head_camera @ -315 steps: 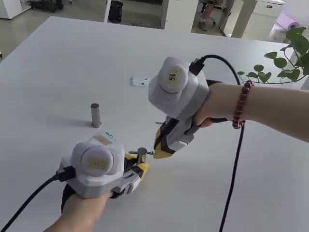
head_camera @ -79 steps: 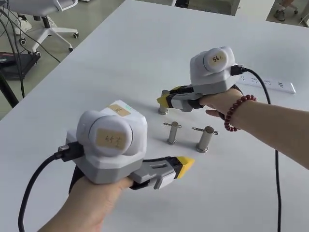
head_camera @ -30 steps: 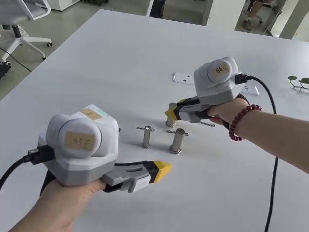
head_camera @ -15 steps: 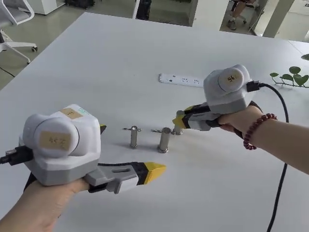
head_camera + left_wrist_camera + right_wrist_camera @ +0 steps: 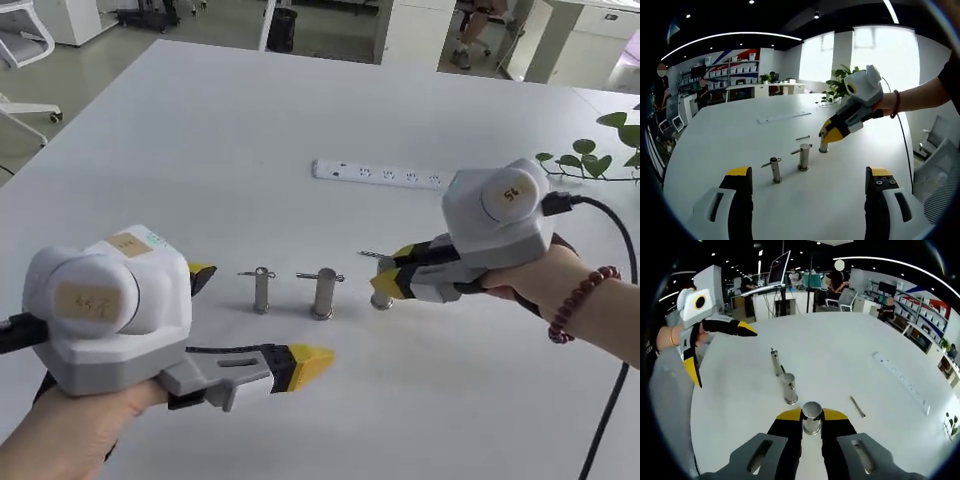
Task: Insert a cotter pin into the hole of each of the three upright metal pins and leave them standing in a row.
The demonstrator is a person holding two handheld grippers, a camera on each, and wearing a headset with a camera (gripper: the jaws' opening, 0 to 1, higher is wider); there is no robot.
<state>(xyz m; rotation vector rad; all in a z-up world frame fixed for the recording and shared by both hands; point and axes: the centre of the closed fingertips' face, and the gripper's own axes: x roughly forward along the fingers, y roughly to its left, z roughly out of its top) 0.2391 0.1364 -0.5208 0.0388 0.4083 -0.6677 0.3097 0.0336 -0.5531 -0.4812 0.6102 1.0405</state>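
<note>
- Head view: the right gripper (image 5: 385, 285) is closed on the third metal pin (image 5: 384, 264). That pin now appears drawn into line with the first pin (image 5: 262, 290) and second pin (image 5: 322, 292), though camera shift leaves this uncertain.
- Left gripper view: the left gripper (image 5: 807, 185) has its jaws wide apart and carries nothing.
- Right gripper view: a loose cotter pin (image 5: 856, 406) lies on the table (image 5: 840, 355) near the third metal pin, so one insertion is judged outstanding.

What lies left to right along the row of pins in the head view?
First pin with a cotter pin through it → second pin, likewise → third pin, between the right gripper jaws.
</note>
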